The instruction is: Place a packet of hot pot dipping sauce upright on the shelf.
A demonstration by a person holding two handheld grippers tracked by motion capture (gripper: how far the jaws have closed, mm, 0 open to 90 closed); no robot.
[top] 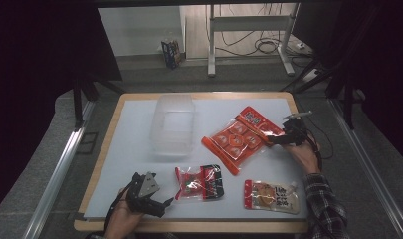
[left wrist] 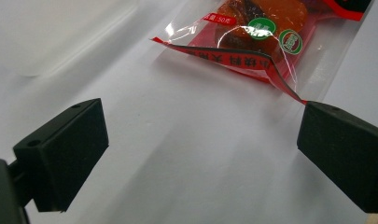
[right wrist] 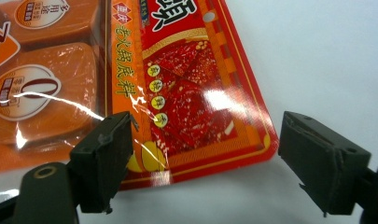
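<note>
A large orange and red snack packet (top: 239, 139) lies at the table's right of centre. My right gripper (top: 272, 138) is at its right end, open. In the right gripper view the packet's red corner (right wrist: 186, 70) lies between the wide-apart jaws of this gripper (right wrist: 207, 135); the left jaw overlaps the packet and the right jaw stands off it over bare table. My left gripper (top: 164, 199) rests near the front left edge, open, pointing at a small red and black packet (top: 199, 182). That packet's clear sealed end (left wrist: 256, 32) lies just beyond the open left gripper (left wrist: 203, 121).
A clear plastic tub (top: 174, 124) stands at the middle back of the white table (top: 134, 149). A beige and red pouch (top: 271, 195) lies near the front right edge. Dark curtains flank the table, and a metal stand is on the floor behind.
</note>
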